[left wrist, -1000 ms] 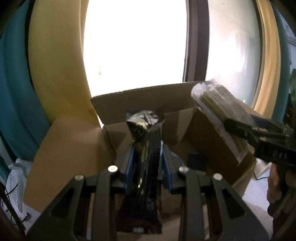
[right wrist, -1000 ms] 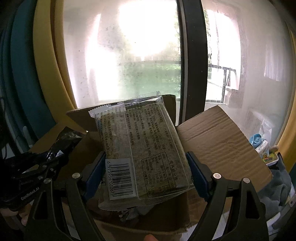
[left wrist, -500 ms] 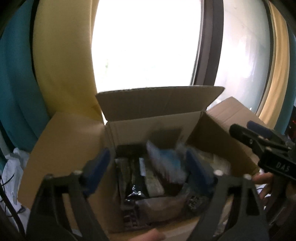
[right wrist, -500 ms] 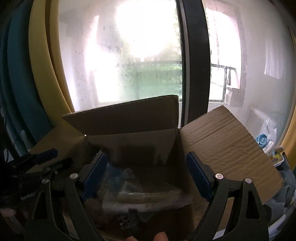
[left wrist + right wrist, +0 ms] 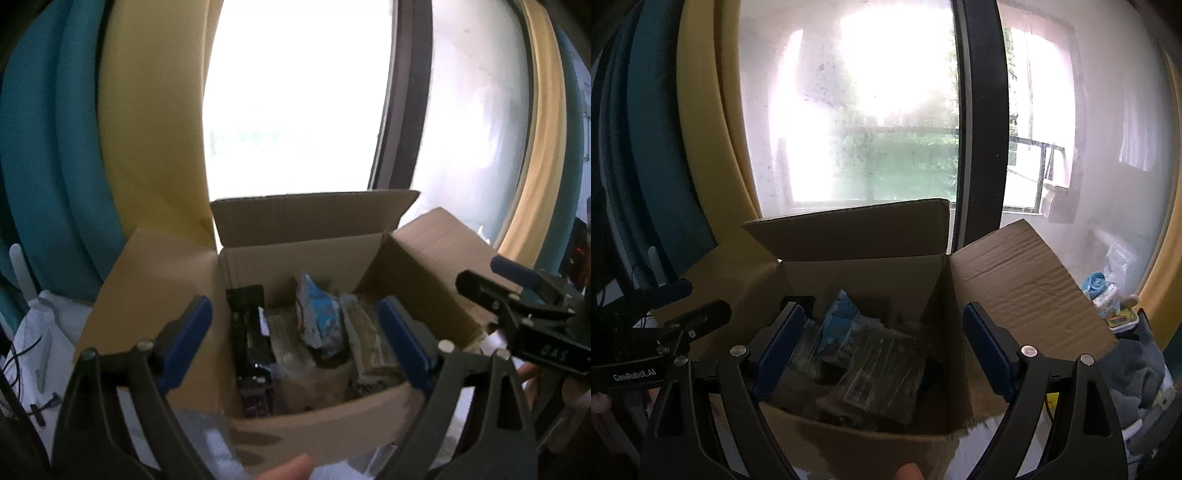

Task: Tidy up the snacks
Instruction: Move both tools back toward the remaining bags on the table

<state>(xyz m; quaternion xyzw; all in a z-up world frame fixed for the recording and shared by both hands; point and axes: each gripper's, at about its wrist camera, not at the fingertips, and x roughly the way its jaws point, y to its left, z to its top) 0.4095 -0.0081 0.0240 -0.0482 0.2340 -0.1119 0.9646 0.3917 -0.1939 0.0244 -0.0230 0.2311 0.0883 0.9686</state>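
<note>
While the snack packets are lying inside the open cardboard box (image 5: 314,432), a black packet (image 5: 251,343) is standing along the box's left side in the left wrist view, a blue-and-white packet (image 5: 317,317) is leaning in the middle, and a clear-wrapped brownish packet (image 5: 369,343) is resting toward the right. Seen from the right wrist, the clear-wrapped packet is lying flat on top of the pile with the blue-and-white one behind it. The left gripper (image 5: 295,343) is hovering over the box with its jaws opening wide, nothing pressed between its blue pads, only the box contents showing in the gap. The right gripper (image 5: 882,350) is also standing wide apart above the box, gripping nothing. All four box flaps are folded outward. Behind the box a bright window (image 5: 871,122) with a dark frame is glowing, and yellow and teal curtains (image 5: 110,147) are hanging to the left.
</note>
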